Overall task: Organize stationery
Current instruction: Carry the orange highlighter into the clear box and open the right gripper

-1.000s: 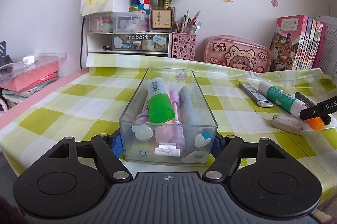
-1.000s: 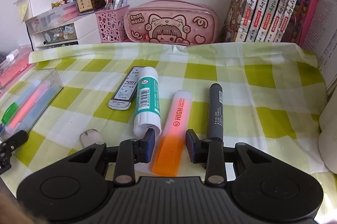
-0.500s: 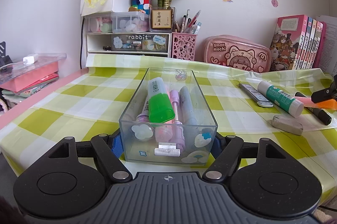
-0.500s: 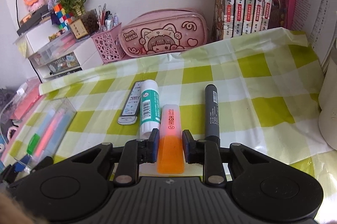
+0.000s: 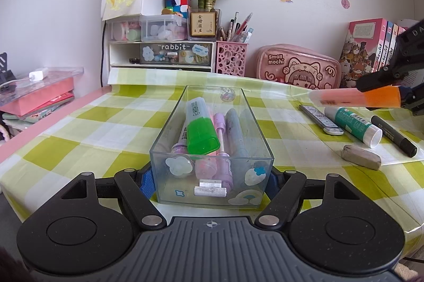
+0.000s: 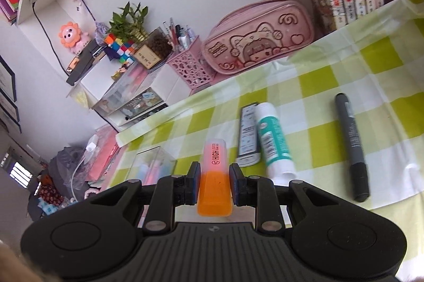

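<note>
The right gripper [image 6: 214, 182] has its fingers pinching the orange highlighter [image 6: 214, 177] at the cap end, and the pen hangs in the air above the desk [image 5: 87, 133], well apart from the clear box [image 5: 212, 149]. The left gripper [image 5: 212, 182] has its fingers pressed against the two near side walls of that box, holding it on the checked cloth.

The likeliest fault is the highlighter swinging or slipping, since most of its length sticks out past the narrow pinch. It could also catch the box rim if it comes in too low, or land across the green highlighter [image 5: 198, 130] and pink pens already inside and stick up over the edge. A knock on the rim could drag the box and wrinkle the cloth.

Between pen and box the desk is bare. The glue stick [image 6: 274, 141], black marker [image 6: 351, 146], eraser [image 5: 361, 157] and small flat case [image 6: 248, 134] lie to the right, below the raised pen
</note>
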Demonstrator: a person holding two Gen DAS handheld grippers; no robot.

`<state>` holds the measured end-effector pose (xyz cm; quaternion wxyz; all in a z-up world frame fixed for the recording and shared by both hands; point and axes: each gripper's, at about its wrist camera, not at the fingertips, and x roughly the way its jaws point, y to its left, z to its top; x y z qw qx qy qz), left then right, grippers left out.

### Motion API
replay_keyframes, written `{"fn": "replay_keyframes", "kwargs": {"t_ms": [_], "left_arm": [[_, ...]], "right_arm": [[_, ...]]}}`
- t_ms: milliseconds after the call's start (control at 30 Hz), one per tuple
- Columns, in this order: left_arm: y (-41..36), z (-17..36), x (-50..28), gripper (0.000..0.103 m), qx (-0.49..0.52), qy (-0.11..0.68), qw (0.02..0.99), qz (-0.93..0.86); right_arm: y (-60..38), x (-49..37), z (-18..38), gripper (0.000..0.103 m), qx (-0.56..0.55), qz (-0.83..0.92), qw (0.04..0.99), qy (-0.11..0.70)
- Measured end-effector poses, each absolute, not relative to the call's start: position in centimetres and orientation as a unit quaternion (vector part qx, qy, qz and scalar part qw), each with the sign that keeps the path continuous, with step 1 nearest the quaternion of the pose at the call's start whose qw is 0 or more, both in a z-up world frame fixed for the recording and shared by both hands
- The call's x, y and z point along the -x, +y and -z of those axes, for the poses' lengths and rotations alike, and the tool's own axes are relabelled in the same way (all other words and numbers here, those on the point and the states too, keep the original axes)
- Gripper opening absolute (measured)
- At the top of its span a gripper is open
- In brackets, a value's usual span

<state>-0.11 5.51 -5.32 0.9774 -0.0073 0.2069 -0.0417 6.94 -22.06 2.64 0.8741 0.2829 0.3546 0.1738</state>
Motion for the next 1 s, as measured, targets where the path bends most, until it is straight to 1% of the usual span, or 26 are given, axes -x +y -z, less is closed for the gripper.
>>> {"fn": "replay_keyframes", "kwargs": {"t_ms": [300, 500, 867, 1000], "left_arm": [[5.6, 5.3, 0.2, 0.073, 0.008, 0.206, 0.977, 0.043], [5.6, 5.3, 0.2, 0.073, 0.008, 0.206, 0.977, 0.044], [5.6, 5.3, 0.2, 0.073, 0.009, 0.207, 0.977, 0.044], [5.6, 5.3, 0.1, 0.073, 0.009, 0.206, 0.977, 0.044]], "right_arm": [[-14.5, -9.1, -3.9, 0.025, -0.266, -0.224, 0.862, 0.368], [-10.8, -10.9, -3.6, 0.025, -0.253, -0.206, 0.865, 0.382], [-8.0, -11.9, -3.2, 0.025, -0.206, -0.168, 0.880, 0.392], [-7.9, -11.9, -3.0, 0.026, -0.205, -0.171, 0.878, 0.398]]}}
